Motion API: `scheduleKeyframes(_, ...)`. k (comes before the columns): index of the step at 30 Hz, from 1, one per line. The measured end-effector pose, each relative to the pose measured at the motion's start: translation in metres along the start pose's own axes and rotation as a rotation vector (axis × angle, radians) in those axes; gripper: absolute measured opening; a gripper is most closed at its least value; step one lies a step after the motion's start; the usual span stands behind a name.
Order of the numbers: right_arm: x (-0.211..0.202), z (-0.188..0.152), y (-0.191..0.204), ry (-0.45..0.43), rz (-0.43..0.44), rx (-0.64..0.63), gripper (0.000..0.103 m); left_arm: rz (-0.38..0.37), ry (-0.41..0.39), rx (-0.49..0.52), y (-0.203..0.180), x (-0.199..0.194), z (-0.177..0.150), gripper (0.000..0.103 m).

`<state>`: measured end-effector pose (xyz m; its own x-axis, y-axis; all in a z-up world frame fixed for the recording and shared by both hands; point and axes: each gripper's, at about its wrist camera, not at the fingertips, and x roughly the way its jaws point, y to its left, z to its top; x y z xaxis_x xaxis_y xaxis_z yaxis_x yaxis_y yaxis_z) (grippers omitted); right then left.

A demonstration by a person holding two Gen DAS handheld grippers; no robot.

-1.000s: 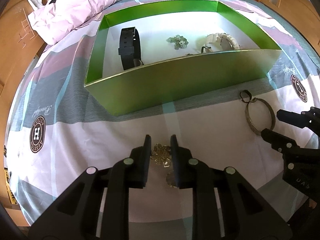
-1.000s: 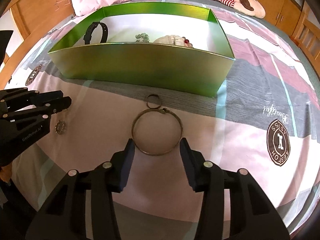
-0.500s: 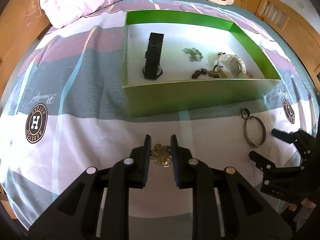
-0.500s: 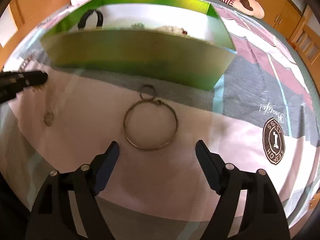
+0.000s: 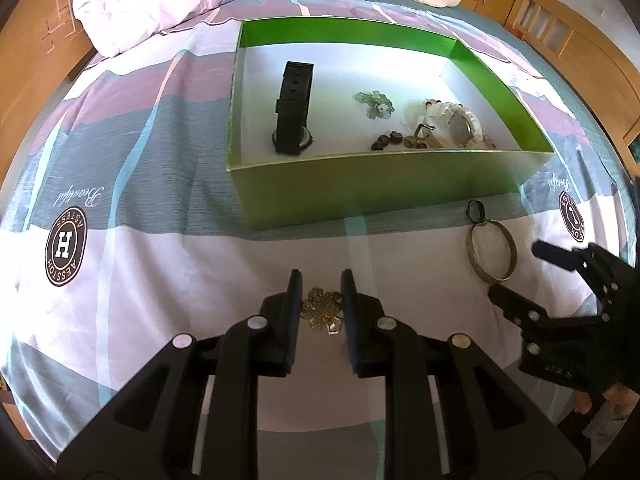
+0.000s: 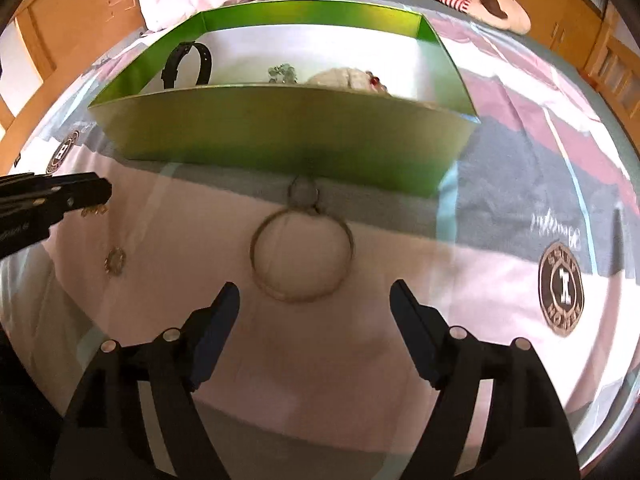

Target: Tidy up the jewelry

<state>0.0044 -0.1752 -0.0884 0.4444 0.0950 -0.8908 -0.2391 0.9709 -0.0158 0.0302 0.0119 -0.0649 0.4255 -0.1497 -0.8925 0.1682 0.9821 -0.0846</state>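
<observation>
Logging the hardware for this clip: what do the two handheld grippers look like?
Both are matte black plastic. The left gripper has two flat, slab-like fingers on angular linkage arms with round silver pivot pins. The right gripper matches, though its finger pads look dark blue. Faint pale lettering marks each body, too small to read. No cables or sleeves show.

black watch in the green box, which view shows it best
The left wrist view. It looks down into the green box, so the whole black watch shows, strap and face, lying on the white floor. The right wrist view sees only the strap loop above the near wall; the face is hidden.
</observation>
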Motion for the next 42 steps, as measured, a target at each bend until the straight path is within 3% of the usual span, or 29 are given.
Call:
scheduleKeyframes(2,0.009,0.004,0.004,0.001,-0.001,-0.007,0.077,0.000,0.001,0.006,-0.001,0.001,-0.001,0.019)
scheduleKeyframes(5,0.013,0.004,0.005,-0.010,0.007,-0.010,0.060,0.002,0.000,0.014,-0.003,0.000,-0.001,0.019)
scheduleKeyframes(17,-0.027,0.009,-0.001,-0.071,0.119,0.053,0.060,-0.033,-0.083,0.031,-0.012,-0.025,0.003,0.020)
scheduleKeyframes(24,-0.021,0.015,0.004,-0.071,0.120,0.039,0.060,-0.022,-0.130,0.083,-0.025,-0.035,0.003,0.019)
scheduleKeyframes(37,-0.019,0.012,0.011,-0.059,0.115,0.008,0.060,-0.009,-0.139,0.109,-0.028,-0.038,0.000,0.020)
scheduleKeyframes(42,-0.041,0.022,0.006,-0.122,0.119,0.015,0.060,-0.030,-0.176,0.124,-0.033,-0.047,0.010,0.019)
